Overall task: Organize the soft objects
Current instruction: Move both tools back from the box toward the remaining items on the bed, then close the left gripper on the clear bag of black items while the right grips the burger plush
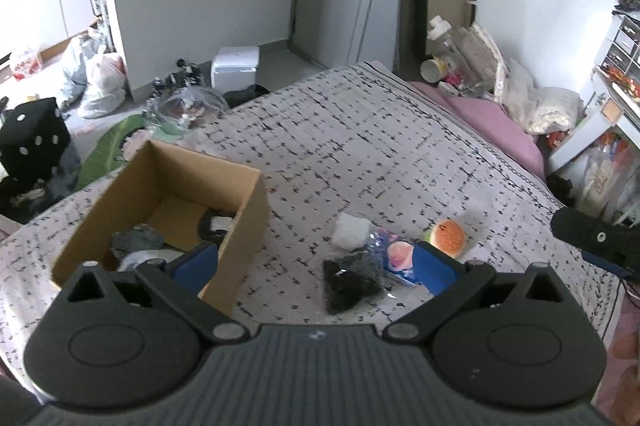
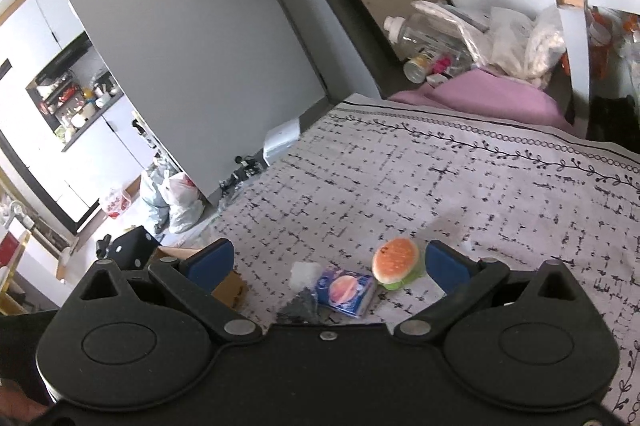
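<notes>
Left wrist view: both grippers, the left gripper (image 1: 314,260) and the right gripper (image 2: 330,264), have their fingers spread wide and hold nothing. The burger toy (image 2: 396,260) lies on the bed just inside the right fingers. The box (image 1: 160,202) sits by the left fingers. I think grabbing the burger comes next.

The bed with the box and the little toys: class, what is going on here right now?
A person holds two tools over a bed, sorting soft things into a cardboard box. The box already holds a few items. Still on the cover beside it lie a burger toy, a blue packet, a black pouch and a white pad. The left tool and right tool are both open and hold nothing.
</notes>
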Tool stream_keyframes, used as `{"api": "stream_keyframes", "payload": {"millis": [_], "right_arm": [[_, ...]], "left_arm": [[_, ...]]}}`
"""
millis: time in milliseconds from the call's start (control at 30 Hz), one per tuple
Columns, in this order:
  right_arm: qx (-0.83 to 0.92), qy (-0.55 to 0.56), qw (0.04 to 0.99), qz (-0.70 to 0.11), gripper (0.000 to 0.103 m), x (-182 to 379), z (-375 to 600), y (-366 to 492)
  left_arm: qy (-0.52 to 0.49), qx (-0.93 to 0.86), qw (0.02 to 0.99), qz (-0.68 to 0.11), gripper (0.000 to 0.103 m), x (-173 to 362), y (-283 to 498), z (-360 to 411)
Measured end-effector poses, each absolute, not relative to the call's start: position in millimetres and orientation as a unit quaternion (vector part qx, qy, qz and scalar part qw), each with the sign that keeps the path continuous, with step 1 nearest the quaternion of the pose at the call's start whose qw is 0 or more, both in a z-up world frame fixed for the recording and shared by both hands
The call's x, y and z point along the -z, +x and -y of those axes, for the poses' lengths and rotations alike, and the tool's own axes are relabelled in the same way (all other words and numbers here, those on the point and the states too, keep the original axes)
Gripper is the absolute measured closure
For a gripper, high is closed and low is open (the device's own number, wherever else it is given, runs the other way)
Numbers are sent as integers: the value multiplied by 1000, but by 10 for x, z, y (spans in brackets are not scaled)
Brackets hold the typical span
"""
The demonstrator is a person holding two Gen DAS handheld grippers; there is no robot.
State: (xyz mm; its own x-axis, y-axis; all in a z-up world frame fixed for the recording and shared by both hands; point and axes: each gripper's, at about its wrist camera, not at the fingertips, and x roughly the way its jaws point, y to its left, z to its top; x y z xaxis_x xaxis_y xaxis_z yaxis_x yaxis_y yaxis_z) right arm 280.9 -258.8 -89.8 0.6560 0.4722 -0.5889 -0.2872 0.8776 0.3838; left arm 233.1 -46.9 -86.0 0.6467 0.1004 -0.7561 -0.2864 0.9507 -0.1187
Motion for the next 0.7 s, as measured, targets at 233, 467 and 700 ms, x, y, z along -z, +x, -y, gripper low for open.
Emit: {"api": "stream_keyframes", "payload": {"millis": [233, 467, 700], "right_arm": [[-200, 147, 896, -367, 0, 981, 2684, 2900], [-187, 146, 885, -400, 0, 1181, 2651, 3042], [-169, 163, 873, -426, 2, 1362, 2540, 3249]], "left_arm": [[-127, -95, 899, -409, 1, 982, 2471, 572], [-164, -85, 889, -418, 3, 1206, 2605, 572], [-183, -83, 876, -439, 5, 1503, 2759, 560]]}}
